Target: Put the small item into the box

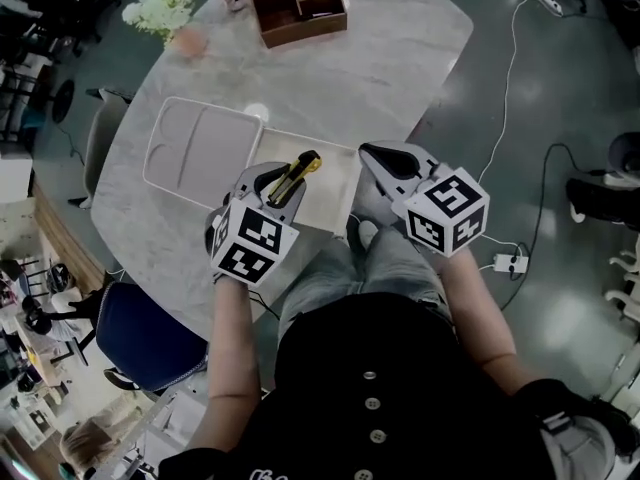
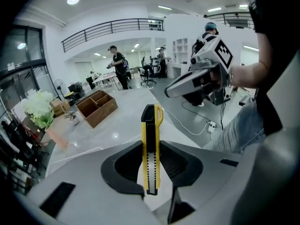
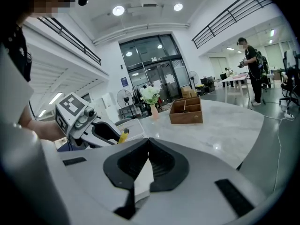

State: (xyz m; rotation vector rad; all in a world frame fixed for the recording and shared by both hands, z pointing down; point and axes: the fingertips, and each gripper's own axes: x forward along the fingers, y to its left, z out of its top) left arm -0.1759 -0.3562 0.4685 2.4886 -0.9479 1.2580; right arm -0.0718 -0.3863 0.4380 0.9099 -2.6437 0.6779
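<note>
- The left claw (image 2: 151,146) grips the yellow-and-black cutter knife (image 2: 151,125); the right claw (image 3: 148,142) is shut and empty.
- The knife is not yet in the brown wooden box (image 1: 297,5) at top middle; carrying it over is left.

Yellow-black utility knife (image 1: 297,174) clamped in left gripper (image 1: 281,182), pointing forward along jaws; open wooden compartment box (image 1: 297,5) at far table end, well apart.

Left gripper (image 2: 151,143) grips with fingers partly apart; right gripper (image 3: 148,140) has fingers together.
</note>
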